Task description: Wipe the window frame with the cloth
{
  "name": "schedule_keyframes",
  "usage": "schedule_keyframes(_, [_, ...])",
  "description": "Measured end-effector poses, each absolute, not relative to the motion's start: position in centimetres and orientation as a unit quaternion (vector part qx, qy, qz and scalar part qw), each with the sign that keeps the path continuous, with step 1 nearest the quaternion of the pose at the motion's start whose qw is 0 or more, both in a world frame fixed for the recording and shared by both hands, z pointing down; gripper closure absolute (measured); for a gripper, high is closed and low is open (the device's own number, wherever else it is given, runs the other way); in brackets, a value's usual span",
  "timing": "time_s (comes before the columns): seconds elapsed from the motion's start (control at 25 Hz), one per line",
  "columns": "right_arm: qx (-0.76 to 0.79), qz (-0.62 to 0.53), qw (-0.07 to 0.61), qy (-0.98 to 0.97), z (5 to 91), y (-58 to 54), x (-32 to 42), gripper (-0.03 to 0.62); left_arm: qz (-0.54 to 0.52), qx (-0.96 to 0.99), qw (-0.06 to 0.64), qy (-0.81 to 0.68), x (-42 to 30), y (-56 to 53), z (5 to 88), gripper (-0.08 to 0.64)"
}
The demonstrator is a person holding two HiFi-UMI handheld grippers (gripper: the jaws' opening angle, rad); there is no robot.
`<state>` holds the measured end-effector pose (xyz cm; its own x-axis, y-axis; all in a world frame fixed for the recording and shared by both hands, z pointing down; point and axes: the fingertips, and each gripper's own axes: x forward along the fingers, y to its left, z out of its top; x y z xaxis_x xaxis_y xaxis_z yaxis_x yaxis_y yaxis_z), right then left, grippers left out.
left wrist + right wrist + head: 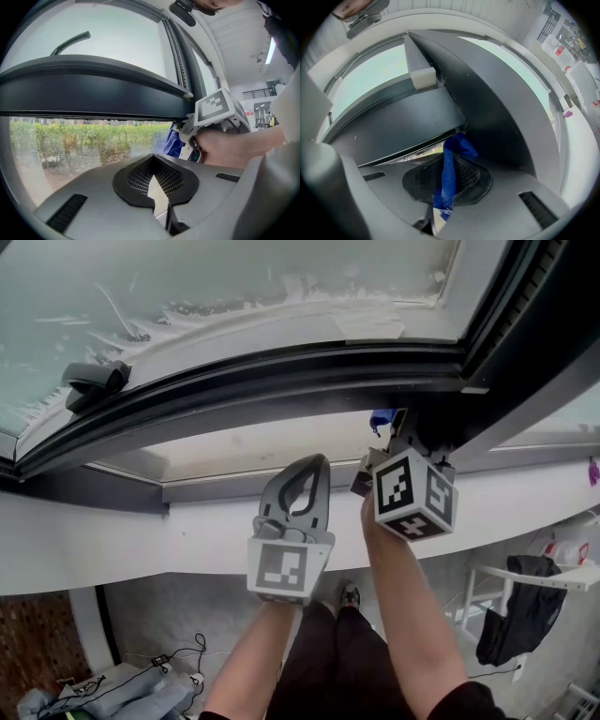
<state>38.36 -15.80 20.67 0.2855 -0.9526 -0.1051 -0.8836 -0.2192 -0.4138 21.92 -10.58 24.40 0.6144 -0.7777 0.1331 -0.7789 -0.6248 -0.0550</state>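
Right claw (446, 180) clamping cloth (458, 146), at window frame (417, 122)

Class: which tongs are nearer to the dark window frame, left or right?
Right. The right tongs, shut on the blue cloth, are up at the dark window frame near its corner; the left tongs sit lower, shut and empty, apart from it.

A white sill (112, 549) is seen below the glass pane (234, 277); a white rack (525, 575) hung with dark clothing (511, 615) is set on the grey floor (187, 615).
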Motion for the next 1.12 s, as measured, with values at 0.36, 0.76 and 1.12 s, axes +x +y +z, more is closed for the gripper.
schedule_keyframes(0.36, [-0.764, -0.023, 0.166, 0.623, 19.0, -15.8, 37.0, 0.563, 0.075, 0.890, -0.011, -0.449, 21.2, -9.1, 23.4, 0.557])
schedule_keyframes(0.76, [-0.738, 0.036, 0.104, 0.665, 19.0, -15.8, 34.0, 0.563, 0.088, 0.875, -0.019, -0.475, 18.7, -7.2, 23.0, 0.557])
schedule_keyframes(1.12, [-0.673, 0.071, 0.073, 0.732, 19.7, -12.5, 27.3, 0.563, 0.068, 0.851, -0.025, -0.521, 14.3, -5.5, 20.8, 0.557])
